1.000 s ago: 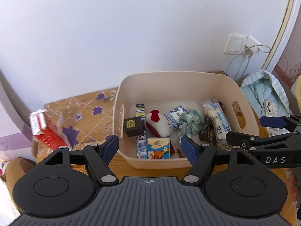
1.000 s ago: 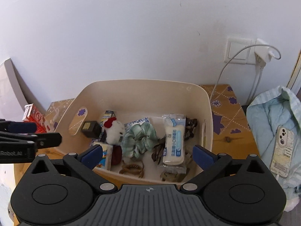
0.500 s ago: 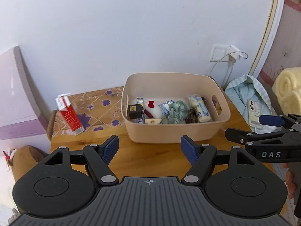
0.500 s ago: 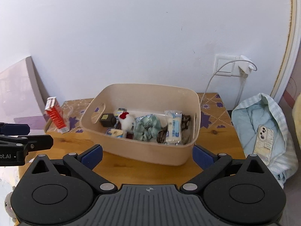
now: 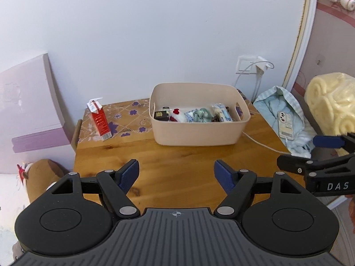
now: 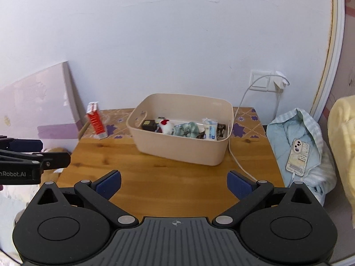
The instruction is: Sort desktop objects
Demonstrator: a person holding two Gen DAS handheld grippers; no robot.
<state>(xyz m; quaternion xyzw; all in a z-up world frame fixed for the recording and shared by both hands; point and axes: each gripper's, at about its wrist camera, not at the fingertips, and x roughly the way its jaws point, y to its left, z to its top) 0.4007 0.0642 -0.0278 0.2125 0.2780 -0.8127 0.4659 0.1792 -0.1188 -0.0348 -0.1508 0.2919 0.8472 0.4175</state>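
Beige plastic bin (image 5: 195, 133) sits toward the back edge of the desk (image 5: 177, 159), right of centre, and holds the sorted items: a small black box (image 5: 160, 115), a white plush with a red bow (image 5: 177, 115), a green scrunchie (image 5: 202, 115), and a white-blue packet (image 5: 223, 115), all loosely piled. I cannot tell what lies under them.

Left gripper (image 5: 176, 176) and right gripper (image 6: 174, 184) both hang over the front edge of the desk, jaws wide apart, nothing between them. I judge the sort nearly done.

A red-and-white carton (image 5: 99, 119) stands upright near the back-left corner, well apart from the bin. If it belongs in the bin, it is the only candidate left.

Risks from here:
- The carton is tall and narrow, so a glancing finger would tip it toward the left edge.
- A white charging cable (image 6: 235, 159) runs along the bin's right side to the desk's right edge. A low sweep by my right gripper could snag it and drag the phone (image 6: 298, 157) off the blue cloth bundle (image 6: 295, 130) beside the desk.
- Nudging the bin would shift the pile.
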